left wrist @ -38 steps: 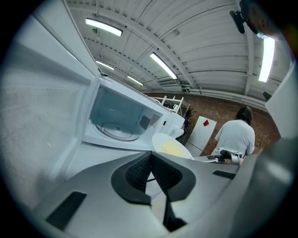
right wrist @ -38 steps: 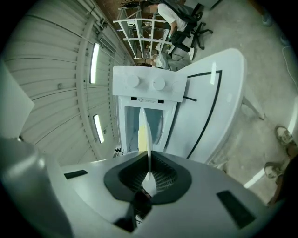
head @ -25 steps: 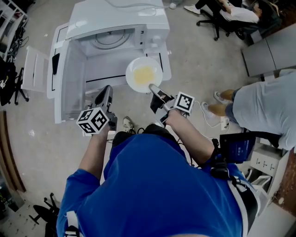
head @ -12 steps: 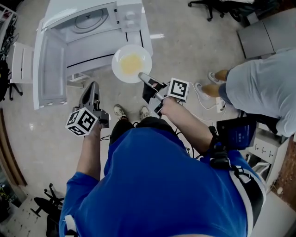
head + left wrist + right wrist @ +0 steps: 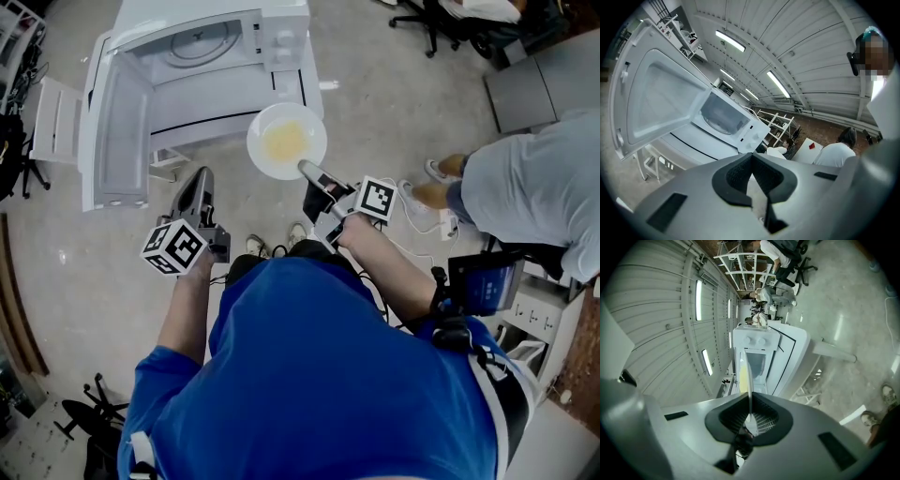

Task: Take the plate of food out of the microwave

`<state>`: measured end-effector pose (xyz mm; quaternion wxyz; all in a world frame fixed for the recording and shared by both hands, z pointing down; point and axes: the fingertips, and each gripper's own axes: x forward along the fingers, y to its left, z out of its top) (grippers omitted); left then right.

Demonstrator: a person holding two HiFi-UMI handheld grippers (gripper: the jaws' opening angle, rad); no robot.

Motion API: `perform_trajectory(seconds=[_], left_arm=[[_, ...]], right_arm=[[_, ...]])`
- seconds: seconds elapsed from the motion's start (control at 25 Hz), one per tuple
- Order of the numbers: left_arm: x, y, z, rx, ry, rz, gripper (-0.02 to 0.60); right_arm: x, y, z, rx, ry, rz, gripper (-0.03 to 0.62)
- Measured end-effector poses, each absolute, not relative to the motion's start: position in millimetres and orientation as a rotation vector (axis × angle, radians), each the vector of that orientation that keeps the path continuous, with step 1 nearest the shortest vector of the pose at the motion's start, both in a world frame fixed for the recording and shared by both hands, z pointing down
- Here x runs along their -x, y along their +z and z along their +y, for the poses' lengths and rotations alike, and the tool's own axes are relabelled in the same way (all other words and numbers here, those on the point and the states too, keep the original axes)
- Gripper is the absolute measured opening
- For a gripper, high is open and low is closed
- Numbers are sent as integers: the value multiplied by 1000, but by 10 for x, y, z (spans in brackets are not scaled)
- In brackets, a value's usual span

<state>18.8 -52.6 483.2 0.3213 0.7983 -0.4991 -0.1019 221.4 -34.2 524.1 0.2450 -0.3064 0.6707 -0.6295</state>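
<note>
A white plate (image 5: 287,141) with yellow food hangs in the air just in front of the white microwave (image 5: 206,56). My right gripper (image 5: 309,171) is shut on the plate's near rim. In the right gripper view the plate (image 5: 748,373) shows edge-on, running down between the pads of the right gripper (image 5: 750,401), with the microwave (image 5: 757,352) behind it. The microwave door (image 5: 112,122) stands open to the left and the cavity holds only its turntable. My left gripper (image 5: 192,202) is lower left of the plate, shut and holding nothing. It points at the open microwave (image 5: 724,117).
A person in a grey shirt (image 5: 534,187) stands at the right with feet near my right arm. Office chairs (image 5: 441,28) and a grey cabinet (image 5: 544,84) are at the back right. A white rack (image 5: 52,122) stands left of the door.
The plate, still in my right gripper, has come back from the microwave's front towards me. The view has shifted with the head. The left gripper has stayed beside the door.
</note>
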Motion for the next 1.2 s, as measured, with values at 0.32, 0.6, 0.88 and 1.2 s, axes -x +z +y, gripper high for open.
perform_trajectory(seconds=[0.32, 0.6, 0.88, 1.2], left_arm=[[-143, 4820, -511, -2095, -282, -1301, 10], [-157, 4795, -520, -2099, -287, -1303, 11], [-75, 4819, -510, -2108, -282, -1288, 10], [2, 4842, -445, -2116, -275, -1273, 9]], right_arm=[[-2150, 5183, -374, 829, -1701, 1869, 18], [-2126, 5151, -416, 817, -1698, 1879, 18], [-1994, 5147, -399, 813, -1689, 1875, 18], [-1892, 5152, -308, 824, -1682, 1870, 18]])
